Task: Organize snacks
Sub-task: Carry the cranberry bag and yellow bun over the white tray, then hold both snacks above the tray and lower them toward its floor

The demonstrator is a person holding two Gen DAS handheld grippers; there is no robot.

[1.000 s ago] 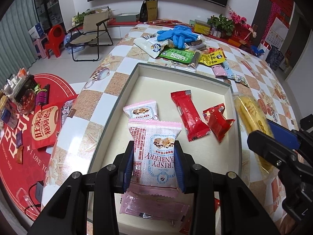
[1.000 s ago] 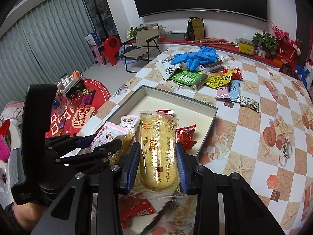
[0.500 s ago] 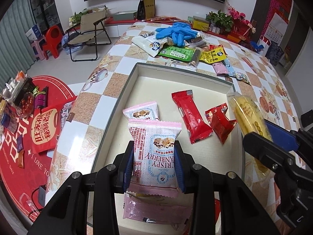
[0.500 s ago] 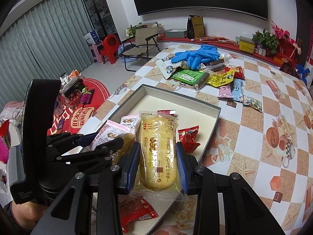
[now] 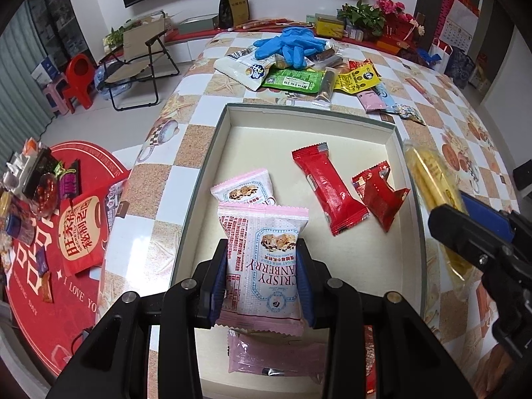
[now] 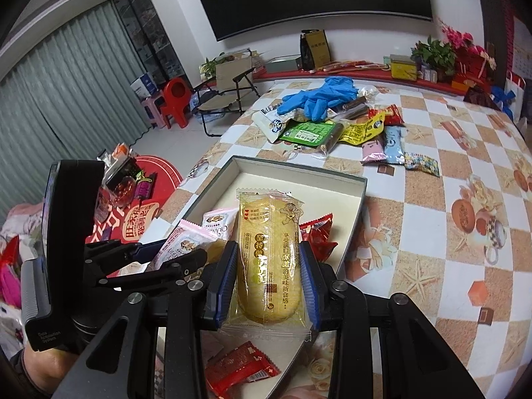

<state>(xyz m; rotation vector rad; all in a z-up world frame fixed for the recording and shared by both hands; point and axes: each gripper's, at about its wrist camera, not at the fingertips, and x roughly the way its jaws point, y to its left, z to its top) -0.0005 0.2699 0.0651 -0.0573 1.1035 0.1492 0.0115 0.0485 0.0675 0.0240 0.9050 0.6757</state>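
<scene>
Left wrist view: the left gripper (image 5: pixel 262 279) is clamped on a pink-and-white cranberry crisp packet (image 5: pixel 262 262), blue pads pressing both long edges, the packet held above the near half of the shallow grey box (image 5: pixel 212 139). Already lying in the box are a second cranberry packet (image 5: pixel 244 189), a long red packet (image 5: pixel 327 189), a short red packet (image 5: pixel 379 198) and a plain pink sachet (image 5: pixel 276 354) directly under the held one. The step in hand, by my judgement, is delivery into the box; the next move calls for lowering the packet to a bare patch of floor, probably the far half, and parting the pads only once it rests. The pink sachet's near end is cut off by the gripper body, and a red wrapper at lower right shows only as a sliver. Right wrist view: the right gripper (image 6: pixel 267 286) grips a yellow cake in clear wrap (image 6: pixel 267 259) across its width, poised over the box's near right corner (whether fully inside the rim line cannot be told from here). It likewise awaits set-down, and needs room clear of the other gripper just beside it. The loose snack heap (image 6: pixel 335 129) under the blue gloves (image 6: pixel 316 98) at the table's far end remains unsorted; its small print is unreadable, and the held cake hides the middle of the box
</scene>
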